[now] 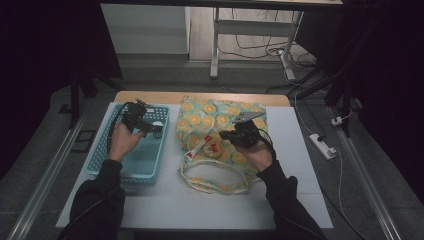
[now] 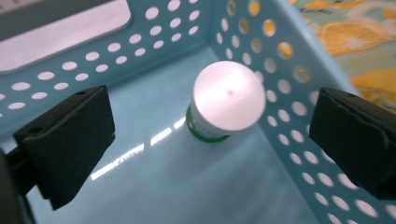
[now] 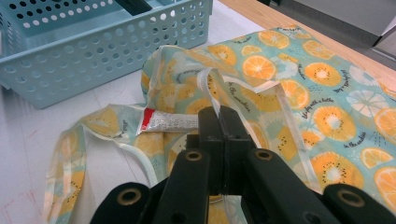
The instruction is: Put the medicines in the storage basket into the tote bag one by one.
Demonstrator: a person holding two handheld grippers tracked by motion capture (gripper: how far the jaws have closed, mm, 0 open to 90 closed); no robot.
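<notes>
A teal perforated basket stands on the left of the table, with a white-lidded jar upright on its floor near the far right corner. My left gripper reaches into the basket, and its open jaws straddle the jar from above without touching it. On the right lies a cloth bag printed with orange slices. A silver tube with a red end sticks out of its mouth. My right gripper is shut on the bag's pale strap just beside the tube.
The bag and basket rest on a white mat over a wooden tabletop. A power strip and cables lie on the floor to the right. A desk frame stands behind the table.
</notes>
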